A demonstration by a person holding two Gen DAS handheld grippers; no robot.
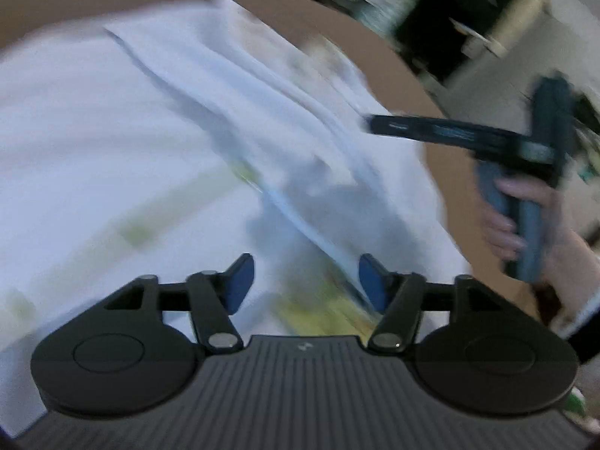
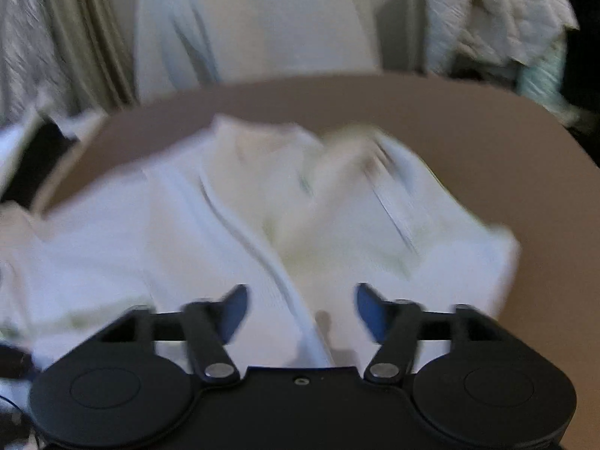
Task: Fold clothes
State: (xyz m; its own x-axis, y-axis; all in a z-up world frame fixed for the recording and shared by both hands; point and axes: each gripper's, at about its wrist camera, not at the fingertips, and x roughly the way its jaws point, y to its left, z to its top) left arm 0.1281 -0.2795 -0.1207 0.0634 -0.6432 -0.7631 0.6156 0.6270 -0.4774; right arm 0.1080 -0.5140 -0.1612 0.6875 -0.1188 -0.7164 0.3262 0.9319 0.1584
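Note:
A white garment (image 1: 157, 142) with faint green and yellow print lies partly folded on a round brown table (image 1: 405, 75). My left gripper (image 1: 305, 281) is open and empty just above the cloth. In the left wrist view, the right gripper (image 1: 369, 122) reaches in from the right, held by a hand, its tip at the garment's edge. In the right wrist view, the right gripper (image 2: 302, 309) is open and empty over the same white garment (image 2: 232, 217), with a fold ridge between its jaws. Both views are motion-blurred.
The brown table (image 2: 487, 142) edge curves behind the garment. Beyond it are a white cloth-covered seat (image 2: 255, 18), a crumpled pale quilt (image 2: 495, 11) at the right and a curtain (image 2: 71, 37) at the left.

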